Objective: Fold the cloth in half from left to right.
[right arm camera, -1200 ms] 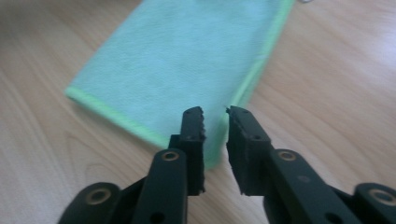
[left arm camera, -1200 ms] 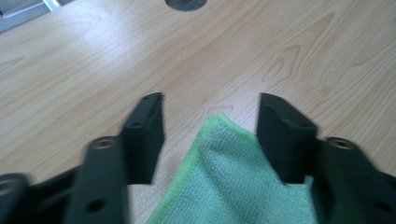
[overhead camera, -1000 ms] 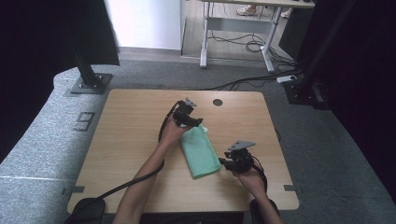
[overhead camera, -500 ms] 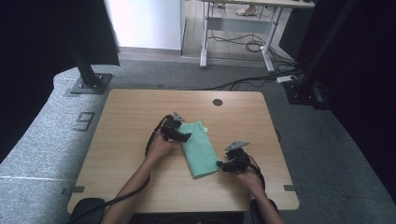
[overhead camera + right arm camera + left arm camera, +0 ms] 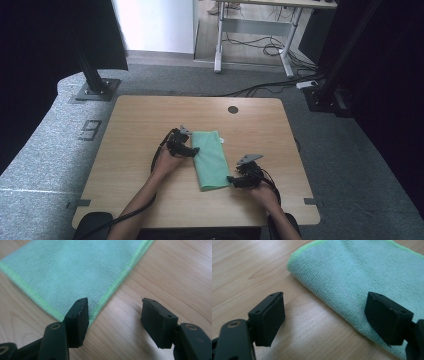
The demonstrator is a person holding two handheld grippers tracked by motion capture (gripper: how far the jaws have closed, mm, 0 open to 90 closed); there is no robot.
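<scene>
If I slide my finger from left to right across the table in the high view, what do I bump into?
left gripper → green cloth → right gripper

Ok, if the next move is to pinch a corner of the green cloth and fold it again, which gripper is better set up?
Probably right. The right gripper is open at the cloth's near corner. The left gripper, also open, faces the rounded folded edge, with no loose corner between its jaws.
</scene>
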